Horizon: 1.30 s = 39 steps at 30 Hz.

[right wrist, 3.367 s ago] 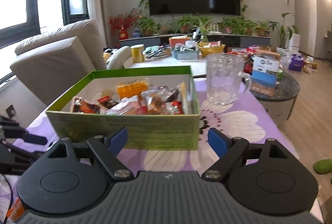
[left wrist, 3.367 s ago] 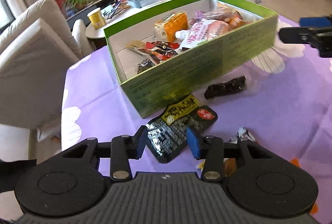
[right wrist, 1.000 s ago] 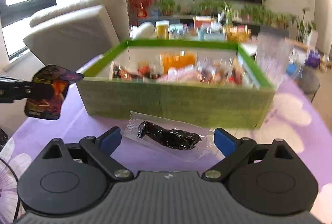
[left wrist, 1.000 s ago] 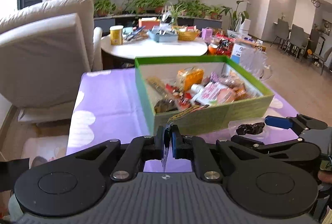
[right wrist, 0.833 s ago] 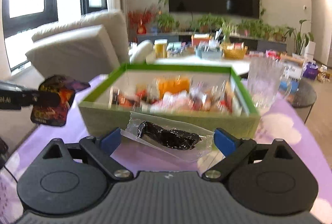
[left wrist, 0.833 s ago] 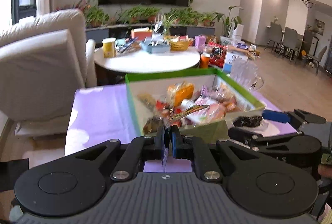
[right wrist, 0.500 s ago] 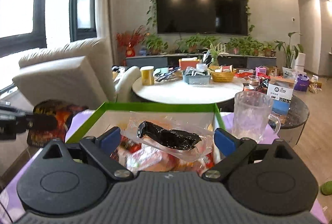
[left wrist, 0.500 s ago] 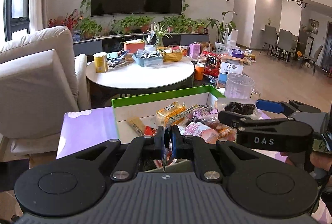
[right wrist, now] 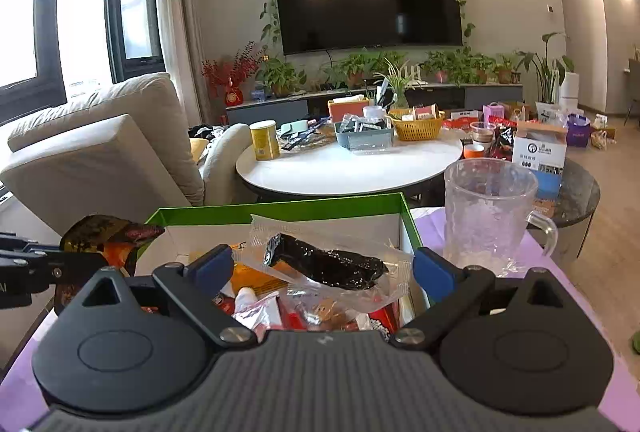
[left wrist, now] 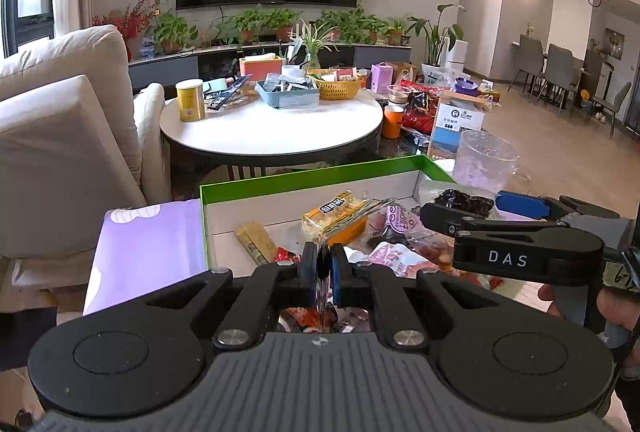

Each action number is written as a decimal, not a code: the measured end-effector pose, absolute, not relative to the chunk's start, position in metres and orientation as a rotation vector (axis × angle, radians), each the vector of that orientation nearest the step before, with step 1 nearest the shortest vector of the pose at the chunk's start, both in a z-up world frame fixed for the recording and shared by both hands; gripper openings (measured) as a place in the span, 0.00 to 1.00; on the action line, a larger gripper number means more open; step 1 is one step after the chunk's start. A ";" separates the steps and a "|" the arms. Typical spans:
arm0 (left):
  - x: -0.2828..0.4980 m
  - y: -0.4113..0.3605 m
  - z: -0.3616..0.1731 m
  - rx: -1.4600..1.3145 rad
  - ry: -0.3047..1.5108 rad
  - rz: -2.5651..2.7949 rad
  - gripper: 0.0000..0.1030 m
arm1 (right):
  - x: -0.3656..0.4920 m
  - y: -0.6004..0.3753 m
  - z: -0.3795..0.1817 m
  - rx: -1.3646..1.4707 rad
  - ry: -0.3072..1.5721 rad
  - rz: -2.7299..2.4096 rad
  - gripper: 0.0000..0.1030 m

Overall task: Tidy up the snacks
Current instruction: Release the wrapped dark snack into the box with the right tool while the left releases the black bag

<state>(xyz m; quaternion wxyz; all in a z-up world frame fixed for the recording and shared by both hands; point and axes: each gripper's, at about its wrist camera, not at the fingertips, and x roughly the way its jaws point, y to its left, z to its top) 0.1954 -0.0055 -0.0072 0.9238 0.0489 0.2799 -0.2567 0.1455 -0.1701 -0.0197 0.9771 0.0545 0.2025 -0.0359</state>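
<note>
A green box (left wrist: 312,174) with white inside holds several snack packets. My left gripper (left wrist: 323,268) is shut on a flat dark snack packet (left wrist: 322,296), seen edge-on, held above the box's near-left part; the packet also shows in the right wrist view (right wrist: 106,238). My right gripper (right wrist: 323,268) holds a clear wrapper with a dark snack (right wrist: 326,266) by its ends, above the box's (right wrist: 280,212) right part. It also shows in the left wrist view (left wrist: 464,202).
A glass mug (right wrist: 488,210) stands on the purple tablecloth (left wrist: 148,248) just right of the box. A beige armchair (left wrist: 60,160) is at the left. A round white table (left wrist: 272,130) with clutter stands behind.
Both grippers have risen from the tablecloth with their packets and moved forward over the open box. The view now looks across the room instead of down.
</note>
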 end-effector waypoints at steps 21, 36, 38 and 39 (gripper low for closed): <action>0.176 0.013 -0.010 0.133 0.555 -0.456 0.35 | 0.134 -0.169 -0.020 0.132 0.417 -0.066 0.62; 0.130 0.051 -0.022 0.125 0.617 -0.432 0.35 | 0.095 -0.175 -0.021 0.134 0.464 -0.082 0.62; 0.122 0.057 -0.026 0.132 0.630 -0.427 0.35 | 0.089 -0.173 -0.024 0.128 0.477 -0.072 0.62; 0.118 0.060 -0.028 0.138 0.635 -0.423 0.35 | 0.086 -0.172 -0.025 0.124 0.483 -0.066 0.62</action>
